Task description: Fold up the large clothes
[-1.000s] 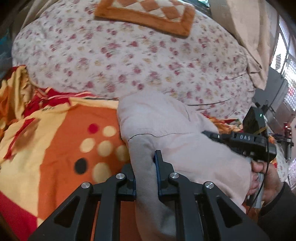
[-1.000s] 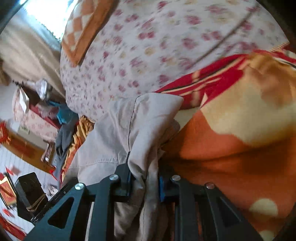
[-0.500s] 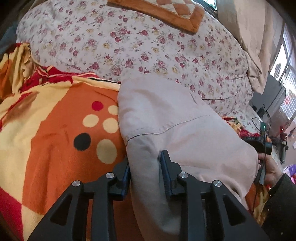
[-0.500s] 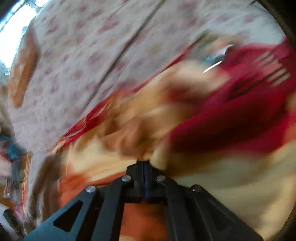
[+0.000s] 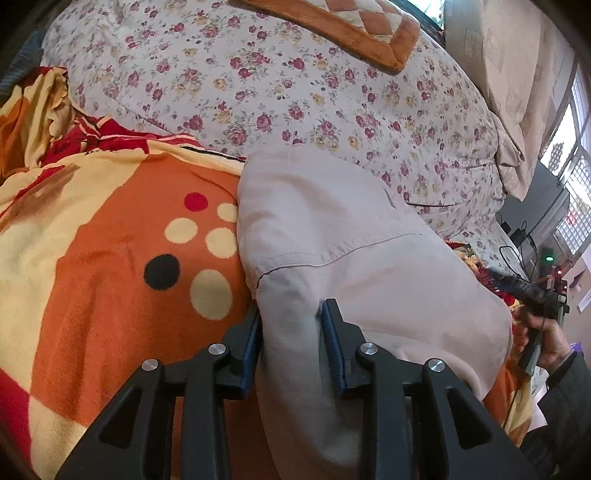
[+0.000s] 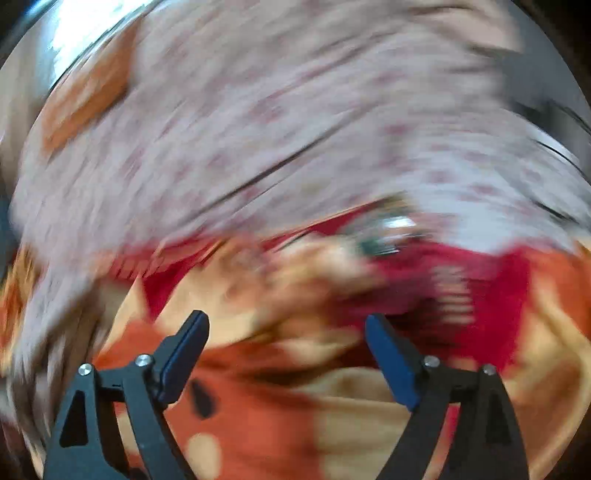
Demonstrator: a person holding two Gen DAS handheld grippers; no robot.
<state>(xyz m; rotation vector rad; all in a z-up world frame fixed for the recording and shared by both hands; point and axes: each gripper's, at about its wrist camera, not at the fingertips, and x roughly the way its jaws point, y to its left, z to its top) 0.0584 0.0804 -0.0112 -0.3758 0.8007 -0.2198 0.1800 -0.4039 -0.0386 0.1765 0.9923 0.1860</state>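
Left wrist view: pale pink garment (image 5: 354,266), folded w/ a stitched seam across it, lies on the orange spotted blanket (image 5: 110,280), its near edge pinched between the left gripper (image 5: 291,314) jaws. Floral quilt (image 5: 280,92) just beyond the garment, orange checked mat (image 5: 332,29) on top of it. Far right of the gripper, a hand (image 5: 543,339) holds the other tool. Right wrist view is badly blurred: right gripper (image 6: 286,323) jaws spread wide, nothing between them, above the blanket.
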